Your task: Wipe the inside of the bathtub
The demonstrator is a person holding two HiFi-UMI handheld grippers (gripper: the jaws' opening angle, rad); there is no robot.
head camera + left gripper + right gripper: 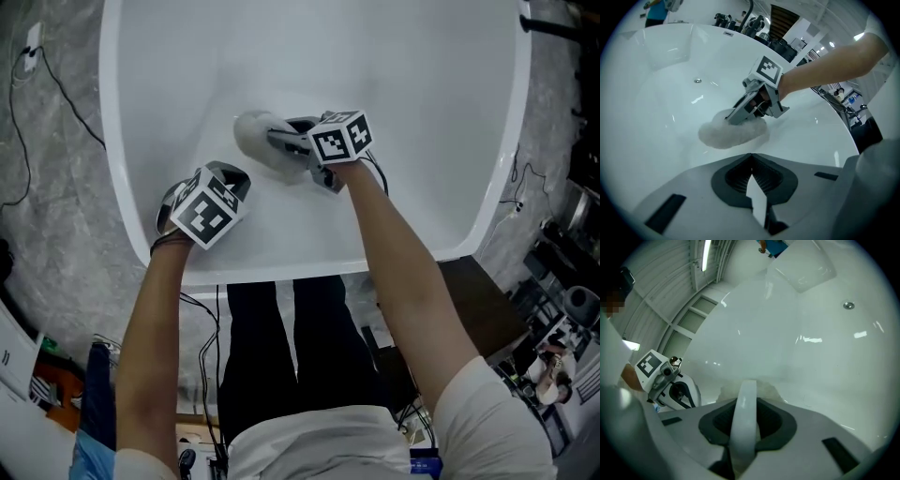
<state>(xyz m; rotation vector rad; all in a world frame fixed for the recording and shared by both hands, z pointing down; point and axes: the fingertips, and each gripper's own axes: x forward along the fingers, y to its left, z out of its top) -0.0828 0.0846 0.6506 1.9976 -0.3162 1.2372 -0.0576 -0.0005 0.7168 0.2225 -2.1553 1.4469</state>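
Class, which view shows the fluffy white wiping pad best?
The left gripper view: the fluffy white wiping pad shows almost whole. The head view has the right gripper covering part; the right gripper view shows only its edge.

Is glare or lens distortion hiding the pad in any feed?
Head view: even light, sharp, pad pale against the white bathtub. Left gripper view: fisheye curve, dark corners, pad plain. Right gripper view: glare streaks on the bathtub wall; the right claw covers most of the pad.

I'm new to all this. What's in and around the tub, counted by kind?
Bathtub: 1
Fluffy wiping pad: 1
Grippers: 2 (left gripper, right gripper)
Total: 4
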